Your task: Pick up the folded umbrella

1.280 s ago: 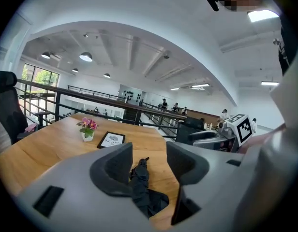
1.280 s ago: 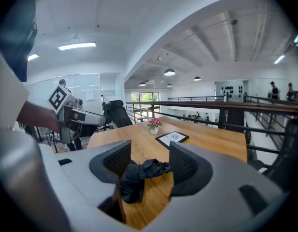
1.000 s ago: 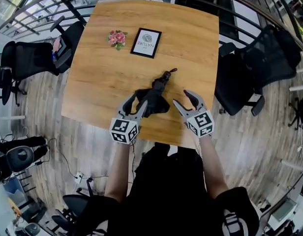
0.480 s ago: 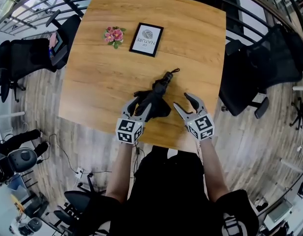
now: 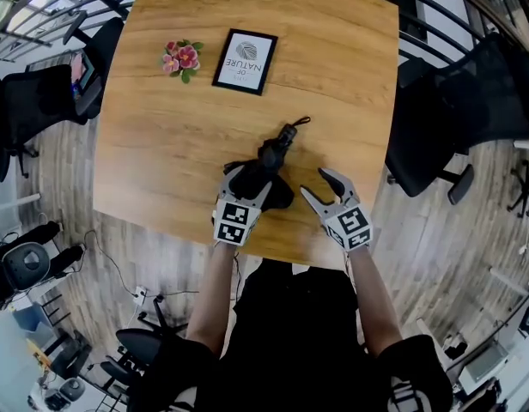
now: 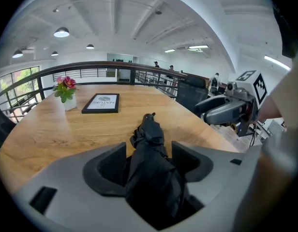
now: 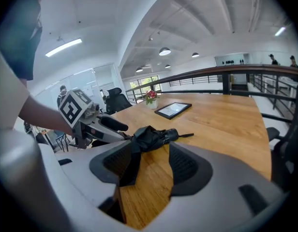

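Note:
The folded black umbrella (image 5: pixel 270 160) lies on the wooden table (image 5: pixel 161 144), handle and strap pointing away from me. My left gripper (image 5: pixel 245 181) straddles its near, bunched end. In the left gripper view the fabric (image 6: pixel 151 134) fills the gap between the jaws of that gripper (image 6: pixel 149 151), which have just been opening and stand wide, not clamped. My right gripper (image 5: pixel 317 184) hovers open just right of the umbrella. In the right gripper view bare table shows between its jaws (image 7: pixel 150 163), with umbrella (image 7: pixel 151 135) fabric at the left one.
A framed picture (image 5: pixel 245 61) and a small pot of pink flowers (image 5: pixel 180 58) stand at the table's far side. Black office chairs sit to the right (image 5: pixel 453 110) and left (image 5: pixel 41 101). The table's near edge runs just under my grippers.
Both grippers have come down toward the table. The left one has moved forward over the umbrella's near end and its jaws have widened. The umbrella has not shifted.

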A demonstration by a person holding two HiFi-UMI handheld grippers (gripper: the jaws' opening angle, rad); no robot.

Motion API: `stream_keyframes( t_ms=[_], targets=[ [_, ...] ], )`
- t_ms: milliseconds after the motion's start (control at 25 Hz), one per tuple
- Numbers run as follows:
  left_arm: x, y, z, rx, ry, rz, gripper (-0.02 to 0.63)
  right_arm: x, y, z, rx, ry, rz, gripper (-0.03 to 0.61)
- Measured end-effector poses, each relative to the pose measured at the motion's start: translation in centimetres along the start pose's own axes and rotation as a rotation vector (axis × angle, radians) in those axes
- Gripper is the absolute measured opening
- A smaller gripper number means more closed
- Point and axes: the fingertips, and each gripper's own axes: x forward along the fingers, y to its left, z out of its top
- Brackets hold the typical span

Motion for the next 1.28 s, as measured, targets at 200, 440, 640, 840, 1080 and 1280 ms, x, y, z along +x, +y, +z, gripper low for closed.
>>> stream_keyframes(
  t_ms=[200, 440, 640, 840, 1080, 1280],
  targets=[
    [2.5, 0.2, -2.1, 0.046, 0.114, 0.0, 0.308, 0.4, 0.6, -0.4, 0.009, 0.012, 0.026, 0.259],
    [3.6, 0.9, -3.4, 0.062, 0.188, 0.014, 0.314, 0.5, 0.1, -0.5, 0.014, 0.009, 0.028, 0.259],
    [4.4, 1.1, -4.4, 0.04, 0.254, 0.01, 0.324, 0.2, -0.2, -0.6, 0.015, 0.012, 0.017, 0.259],
    [5.2, 0.9, -5.0, 0.005, 0.331, -0.035, 0.324, -0.2, 0.0, -0.3, 0.012, 0.009, 0.012, 0.259],
    [5.3, 0.7, -5.1, -0.001, 0.362, -0.092, 0.297, -0.8, 0.6, 0.1, 0.0, 0.003, 0.009, 0.259],
    [5.1, 0.7, -5.3, 0.021, 0.358, -0.079, 0.276, -1.7, 1.1, 0.8, -0.006, -0.006, 0.001, 0.259]
  ],
)
